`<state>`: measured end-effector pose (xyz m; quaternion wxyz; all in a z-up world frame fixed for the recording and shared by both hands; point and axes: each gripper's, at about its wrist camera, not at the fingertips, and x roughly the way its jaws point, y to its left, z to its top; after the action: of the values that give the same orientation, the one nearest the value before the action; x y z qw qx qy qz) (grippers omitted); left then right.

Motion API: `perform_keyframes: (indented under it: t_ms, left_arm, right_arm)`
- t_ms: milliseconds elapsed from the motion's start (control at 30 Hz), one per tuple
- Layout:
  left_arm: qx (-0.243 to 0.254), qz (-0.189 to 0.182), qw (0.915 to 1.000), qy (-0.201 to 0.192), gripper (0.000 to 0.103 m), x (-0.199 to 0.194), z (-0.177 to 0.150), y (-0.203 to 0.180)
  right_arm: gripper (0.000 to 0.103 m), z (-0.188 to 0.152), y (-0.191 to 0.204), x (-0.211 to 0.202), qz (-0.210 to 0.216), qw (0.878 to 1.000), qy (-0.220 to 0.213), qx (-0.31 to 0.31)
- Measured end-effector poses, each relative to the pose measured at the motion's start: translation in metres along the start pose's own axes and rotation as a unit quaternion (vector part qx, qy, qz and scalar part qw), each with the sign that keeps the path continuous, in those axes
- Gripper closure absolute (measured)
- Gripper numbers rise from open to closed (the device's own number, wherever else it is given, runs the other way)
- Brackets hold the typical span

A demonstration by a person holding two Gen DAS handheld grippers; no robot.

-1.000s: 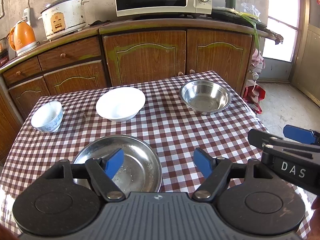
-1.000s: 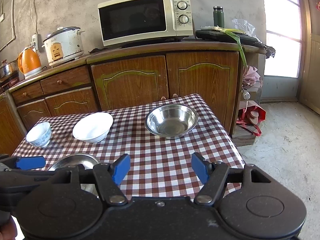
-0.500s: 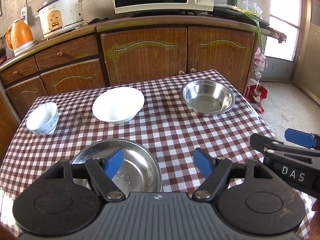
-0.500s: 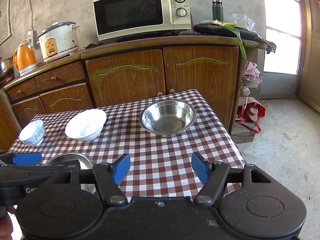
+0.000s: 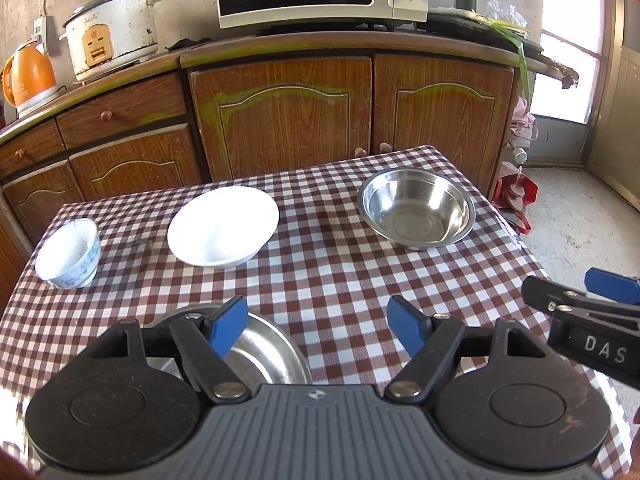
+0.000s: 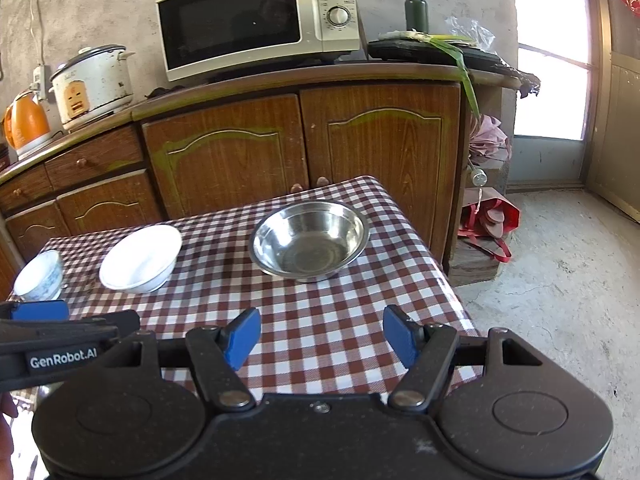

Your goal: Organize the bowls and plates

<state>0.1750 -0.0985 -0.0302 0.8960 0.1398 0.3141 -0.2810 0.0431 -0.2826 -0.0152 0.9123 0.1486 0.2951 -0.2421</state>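
Steel plate (image 5: pixel 264 356) lay at lower centre, under the empty, spread-jawed left gripper (image 5: pixel 318 326); right gripper (image 6: pixel 320 336) likewise gaped empty. Best pinch its rim squarely before stacking.

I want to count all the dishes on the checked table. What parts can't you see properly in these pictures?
- Steel plate: left wrist view, near half hidden behind the left gripper; right wrist view, fully hidden.
- Small blue-patterned bowl: right wrist view, base hidden behind the left gripper's finger.
- Table: near edge hidden by gripper bodies, so more dishes there cannot be ruled out.
- Right gripper: cut off by the left view's right edge.
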Motion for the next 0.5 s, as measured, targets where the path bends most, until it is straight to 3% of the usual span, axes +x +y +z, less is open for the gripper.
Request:
perform_keyframes:
  t_ms: [500]
  left_arm:
    - [0.006, 0.007, 0.9999, 0.005, 0.024, 0.044, 0.022, -0.010]
  right_arm:
    - [0.023, 0.025, -0.024, 0.043, -0.018, 1.000, -0.003, -0.001]
